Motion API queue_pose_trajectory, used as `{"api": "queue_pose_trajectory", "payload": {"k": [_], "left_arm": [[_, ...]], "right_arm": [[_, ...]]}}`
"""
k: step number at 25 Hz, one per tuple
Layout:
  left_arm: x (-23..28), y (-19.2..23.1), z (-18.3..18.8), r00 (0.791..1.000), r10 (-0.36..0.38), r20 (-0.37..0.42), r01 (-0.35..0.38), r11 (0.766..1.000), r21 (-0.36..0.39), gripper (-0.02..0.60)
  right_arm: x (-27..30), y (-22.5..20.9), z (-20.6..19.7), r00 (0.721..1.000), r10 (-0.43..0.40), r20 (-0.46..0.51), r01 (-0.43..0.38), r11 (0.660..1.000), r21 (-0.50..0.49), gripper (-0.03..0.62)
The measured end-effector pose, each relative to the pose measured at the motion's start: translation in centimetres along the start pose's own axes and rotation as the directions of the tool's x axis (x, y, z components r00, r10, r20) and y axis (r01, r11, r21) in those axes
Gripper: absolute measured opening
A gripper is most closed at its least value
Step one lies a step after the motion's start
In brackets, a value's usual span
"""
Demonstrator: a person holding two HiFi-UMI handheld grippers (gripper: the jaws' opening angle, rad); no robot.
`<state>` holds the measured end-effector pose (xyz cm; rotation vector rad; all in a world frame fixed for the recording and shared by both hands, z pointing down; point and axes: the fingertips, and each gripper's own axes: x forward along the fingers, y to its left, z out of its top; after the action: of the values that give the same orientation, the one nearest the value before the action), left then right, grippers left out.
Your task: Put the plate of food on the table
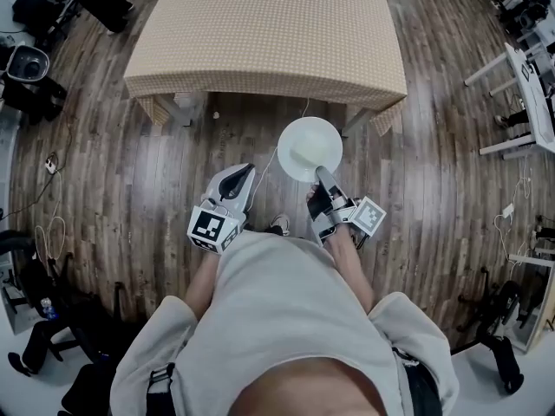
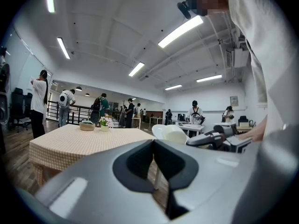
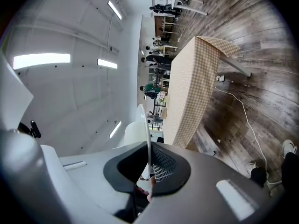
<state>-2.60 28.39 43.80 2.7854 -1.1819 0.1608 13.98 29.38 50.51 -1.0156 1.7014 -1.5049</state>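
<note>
Now both arms reach forward and level, the right gripper (image 1: 323, 177) pinched tight on the near rim of the white plate (image 1: 305, 144), which hangs over the floor at 6 o'clock from the table (image 1: 260, 42), while the left gripper (image 1: 236, 180), at 8 o'clock from the plate, has its jaws together on nothing.
</note>
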Motion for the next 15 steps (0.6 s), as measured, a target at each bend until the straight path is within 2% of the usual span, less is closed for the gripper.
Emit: {"api": "queue_pose_trajectory", "payload": {"k": [5, 15], "left_arm": [[-0.2, 1.2, 0.0, 1.000, 0.016, 0.006, -0.016, 1.000, -0.009, 0.011], [3.4, 2.8, -0.3, 1.000, -0.001, 0.001, 0.001, 1.000, -0.025, 0.009]], "right_arm": [[1.0, -0.4, -0.5, 1.000, -0.003, -0.004, 0.003, 1.000, 0.016, 0.008], [3.4, -1.1, 2.3, 1.000, -0.016, 0.003, 0.016, 1.000, 0.005, 0.009]]}}
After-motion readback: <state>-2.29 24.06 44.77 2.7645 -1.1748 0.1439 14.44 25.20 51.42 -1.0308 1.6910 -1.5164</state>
